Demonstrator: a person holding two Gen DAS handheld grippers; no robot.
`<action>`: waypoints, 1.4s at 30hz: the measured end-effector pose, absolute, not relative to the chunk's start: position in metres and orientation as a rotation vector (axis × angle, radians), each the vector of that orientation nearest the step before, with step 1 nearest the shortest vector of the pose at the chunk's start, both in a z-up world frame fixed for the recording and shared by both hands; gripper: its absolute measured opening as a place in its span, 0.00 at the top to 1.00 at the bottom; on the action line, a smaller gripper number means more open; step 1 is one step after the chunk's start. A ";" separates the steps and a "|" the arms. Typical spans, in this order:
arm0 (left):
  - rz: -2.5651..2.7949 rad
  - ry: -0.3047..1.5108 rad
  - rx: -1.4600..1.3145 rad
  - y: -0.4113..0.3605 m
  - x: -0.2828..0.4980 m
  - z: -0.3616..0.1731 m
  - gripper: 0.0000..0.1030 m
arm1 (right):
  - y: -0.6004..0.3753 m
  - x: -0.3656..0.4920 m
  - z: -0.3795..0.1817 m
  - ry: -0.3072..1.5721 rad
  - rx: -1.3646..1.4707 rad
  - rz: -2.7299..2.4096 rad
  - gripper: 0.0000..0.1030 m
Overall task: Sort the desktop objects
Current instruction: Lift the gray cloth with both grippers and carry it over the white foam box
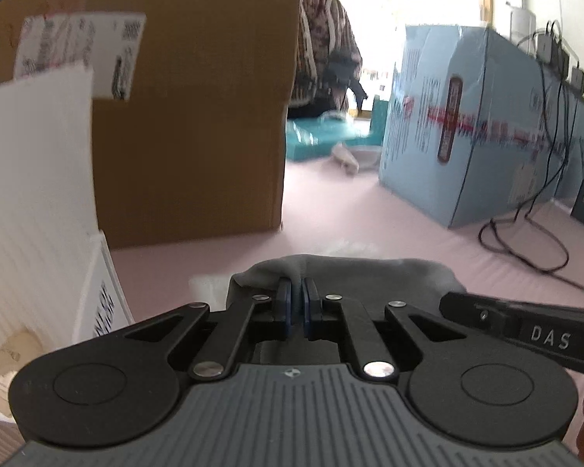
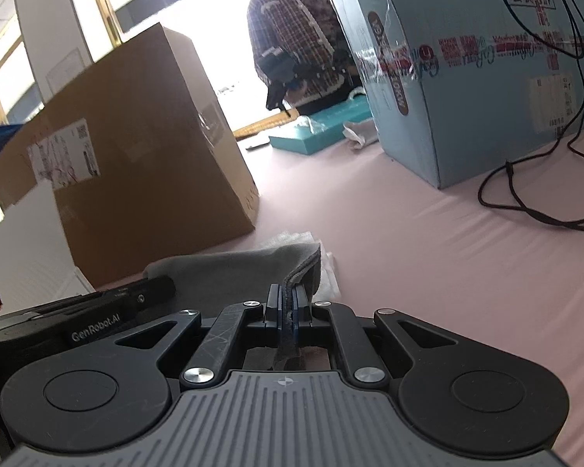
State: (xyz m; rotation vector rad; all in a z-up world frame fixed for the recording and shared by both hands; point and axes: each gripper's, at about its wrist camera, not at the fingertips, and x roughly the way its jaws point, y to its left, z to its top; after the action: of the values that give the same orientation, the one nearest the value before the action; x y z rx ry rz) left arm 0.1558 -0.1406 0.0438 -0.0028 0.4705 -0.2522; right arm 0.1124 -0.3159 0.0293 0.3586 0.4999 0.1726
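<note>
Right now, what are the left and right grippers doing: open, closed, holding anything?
Left gripper: jaws closed, pinching the grey cloth.
Right gripper: jaws closed on an edge of the same grey cloth.

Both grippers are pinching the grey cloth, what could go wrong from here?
1. The grey cloth is held only at its edges, so it may slip from the left gripper or right gripper.
2. It could drag the clear plastic wrapper beneath it.
3. The black cable could snag.

Both hand-held gripper units, left (image 1: 298,299) & right (image 2: 288,302): black linkages w/ silver screws, grey ribbed bases, blue pads.
</note>
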 end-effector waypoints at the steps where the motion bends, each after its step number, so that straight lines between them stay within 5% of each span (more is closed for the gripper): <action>1: -0.256 0.458 -0.005 -0.140 0.154 0.047 0.95 | -0.316 0.111 0.031 0.489 0.363 0.180 0.95; 24: -0.184 0.282 -0.016 -0.057 0.064 0.130 0.96 | -0.263 0.026 0.100 0.093 0.368 0.523 0.95; 42: -0.003 0.290 -0.140 0.084 0.033 0.181 0.96 | -0.133 0.026 0.158 0.154 0.346 0.724 0.95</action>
State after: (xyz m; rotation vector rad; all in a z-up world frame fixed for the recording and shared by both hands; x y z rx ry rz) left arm 0.0331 0.0842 0.1815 -0.1396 0.2903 -0.0032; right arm 0.0260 -0.1335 0.1579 0.3456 0.1544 0.7240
